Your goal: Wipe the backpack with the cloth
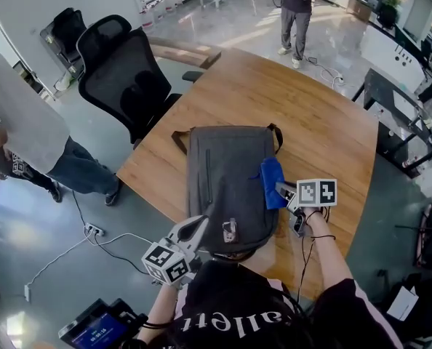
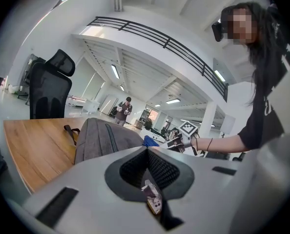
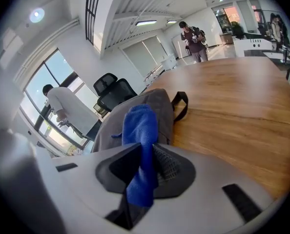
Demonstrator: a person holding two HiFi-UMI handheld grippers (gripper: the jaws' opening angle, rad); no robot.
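The grey backpack (image 1: 227, 187) lies flat on the near part of the wooden table (image 1: 310, 115), with its straps at the far end. The blue cloth (image 1: 272, 182) rests on its right side, touching the fabric. My right gripper (image 1: 289, 195) has it: the jaws are clamped on the cloth, which bunches up past their tips and hangs down between the pads. My left gripper (image 1: 194, 231) sits at the backpack's near left corner with its jaws drawn together. A small pale tag (image 2: 152, 199) shows in the slit between them, and I cannot tell whether it is pinched there or only seen through the gap. Past the table's left edge stands a black mesh office chair (image 1: 121, 71). A person in a grey top (image 1: 20, 122) is bent over at the far left, and another person (image 1: 297, 9) stands on the floor well beyond the table's far end.
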